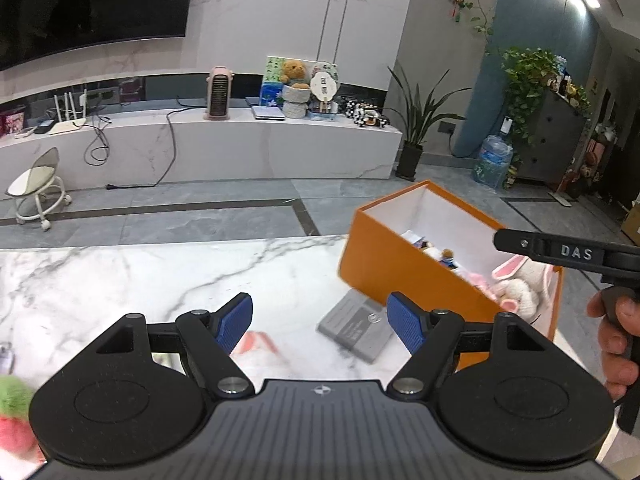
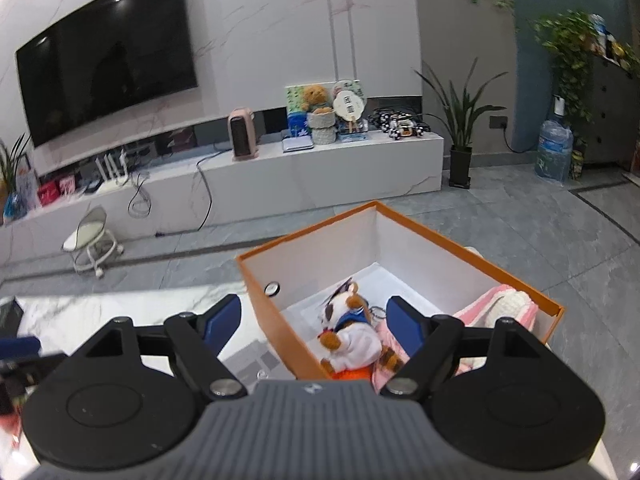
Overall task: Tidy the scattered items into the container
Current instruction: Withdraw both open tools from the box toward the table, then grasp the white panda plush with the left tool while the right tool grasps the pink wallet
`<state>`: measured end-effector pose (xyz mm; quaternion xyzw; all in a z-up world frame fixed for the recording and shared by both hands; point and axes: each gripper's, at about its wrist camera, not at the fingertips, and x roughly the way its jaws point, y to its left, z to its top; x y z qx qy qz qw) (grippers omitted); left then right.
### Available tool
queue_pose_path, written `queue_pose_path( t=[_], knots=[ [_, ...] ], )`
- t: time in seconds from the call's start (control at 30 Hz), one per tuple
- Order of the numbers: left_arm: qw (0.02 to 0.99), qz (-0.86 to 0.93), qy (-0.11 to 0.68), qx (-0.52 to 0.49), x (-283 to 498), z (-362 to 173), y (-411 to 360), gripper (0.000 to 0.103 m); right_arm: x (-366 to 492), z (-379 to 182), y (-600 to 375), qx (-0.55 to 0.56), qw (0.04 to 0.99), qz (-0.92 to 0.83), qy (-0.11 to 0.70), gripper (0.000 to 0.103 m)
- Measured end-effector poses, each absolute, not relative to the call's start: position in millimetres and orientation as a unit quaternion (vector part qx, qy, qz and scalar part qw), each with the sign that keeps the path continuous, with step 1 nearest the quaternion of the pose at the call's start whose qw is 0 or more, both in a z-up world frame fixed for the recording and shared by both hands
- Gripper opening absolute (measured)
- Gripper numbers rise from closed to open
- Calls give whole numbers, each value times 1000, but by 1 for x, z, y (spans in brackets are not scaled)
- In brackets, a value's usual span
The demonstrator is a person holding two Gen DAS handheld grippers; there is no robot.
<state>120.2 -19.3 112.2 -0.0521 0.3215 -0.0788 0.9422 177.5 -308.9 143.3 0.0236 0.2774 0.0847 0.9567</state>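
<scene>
My left gripper (image 1: 322, 324) hangs open over the white marble table (image 1: 120, 280), nothing between its blue pads. Just beyond its pads a flat grey box (image 1: 356, 330) lies on the table against the orange container (image 1: 384, 264), and a blurred pink item (image 1: 260, 342) lies to the left of it. My right gripper (image 2: 314, 326) is open above the orange container (image 2: 312, 232), empty. Below it in the container lie a brown-and-white plush animal (image 2: 348, 332) and a pink-and-white plush bunny (image 2: 504, 304). A green-and-red plush (image 1: 12, 412) shows at the left wrist view's bottom left edge.
A person's hand (image 1: 616, 340) holds the right gripper's black finger (image 1: 520, 242) over the container's near right end. The table's far edge drops to a grey tiled floor (image 1: 200, 208). A small wheeled stool (image 1: 36, 188) and a long white TV bench (image 1: 240, 148) stand beyond.
</scene>
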Motion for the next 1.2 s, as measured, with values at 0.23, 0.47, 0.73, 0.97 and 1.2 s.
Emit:
queue_pose_path(
  t=[0.23,0.47,0.73,0.97,1.2],
  knots=[
    [938,-53,340,-39,112,97,14,89,164,133,-286,-19,952,111,286,84],
    [928,-45,361,-75,110,81,47,90,149,115,-248,-56,932,172,314,84],
    [922,-57,377,-71,113,65,48,91,128,76,-196,-136,882,271,361,84],
    [912,-73,397,-79,121,47,41,91,115,51,-173,-189,840,323,392,85],
    [904,-87,411,-74,130,32,27,91,103,32,-160,-245,806,353,406,88]
  ],
)
